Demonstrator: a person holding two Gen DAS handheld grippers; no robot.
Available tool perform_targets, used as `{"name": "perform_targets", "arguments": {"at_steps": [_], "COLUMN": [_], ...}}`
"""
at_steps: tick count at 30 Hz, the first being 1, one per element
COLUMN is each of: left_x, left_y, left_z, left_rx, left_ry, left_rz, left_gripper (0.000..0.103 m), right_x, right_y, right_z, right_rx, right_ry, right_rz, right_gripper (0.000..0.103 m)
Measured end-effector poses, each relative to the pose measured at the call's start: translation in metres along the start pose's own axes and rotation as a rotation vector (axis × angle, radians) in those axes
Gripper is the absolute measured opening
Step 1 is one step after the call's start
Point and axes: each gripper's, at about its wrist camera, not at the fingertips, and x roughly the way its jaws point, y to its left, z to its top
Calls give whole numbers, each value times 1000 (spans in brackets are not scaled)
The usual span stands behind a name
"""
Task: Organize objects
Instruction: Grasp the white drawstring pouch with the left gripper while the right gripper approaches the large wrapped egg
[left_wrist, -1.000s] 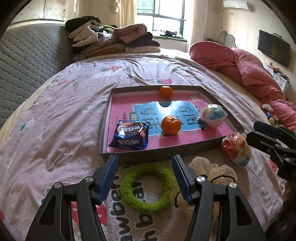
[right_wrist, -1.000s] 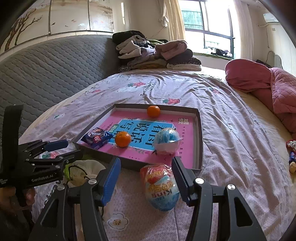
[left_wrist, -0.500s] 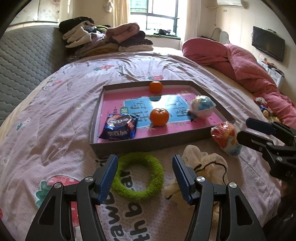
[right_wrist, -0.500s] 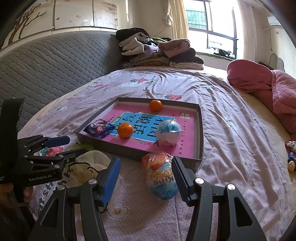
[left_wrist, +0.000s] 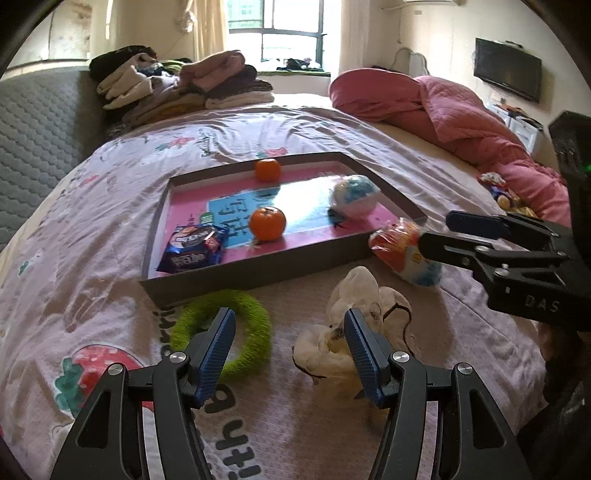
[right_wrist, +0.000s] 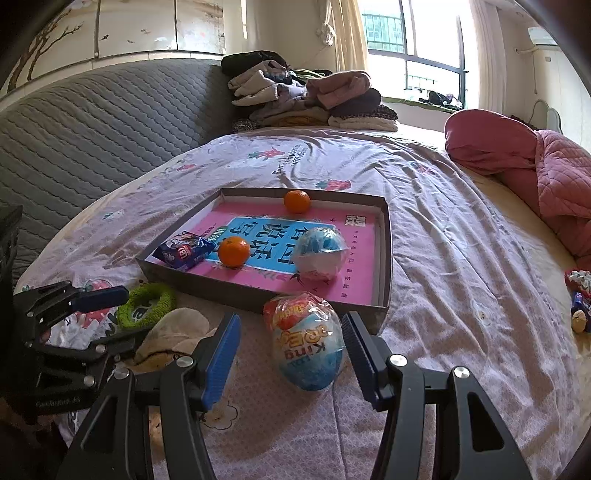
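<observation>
The wrapped toy egg (right_wrist: 308, 350) is lying on the bed (right_wrist: 461, 258) just near of the tray's (right_wrist: 384, 258) right corner, between the right tongs (right_wrist: 291, 354), which are standing wide and not pressing it. To its left a cream cloth (left_wrist: 354, 332) and a green ring (left_wrist: 225, 336) are lying; the left tongs (left_wrist: 288, 350) are hanging wide and empty between them. The tray is holding two oranges (right_wrist: 233, 252), a blue snack packet (right_wrist: 183, 251) and another wrapped egg (right_wrist: 320, 252). Printing under them is sitting partly covered.
</observation>
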Motion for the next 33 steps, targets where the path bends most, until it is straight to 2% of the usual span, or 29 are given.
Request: {"name": "perform_targets", "arguments": {"at_steps": [11, 25, 33], "left_x": [9, 26, 33], "left_y": [-15, -27, -36], "left_z": [-5, -11, -9], "left_rx": [24, 22, 45], "left_ry": [34, 80, 92], "left_rz": [-59, -137, -147], "left_gripper": [63, 62, 62], "right_x": [17, 28, 34], "right_y": [-16, -7, -10], "right_z": [-9, -13, -13], "right_rx": [55, 17, 30], "right_ry": [85, 109, 119], "right_rz": [-6, -10, -6], "right_gripper": [57, 57, 53]}}
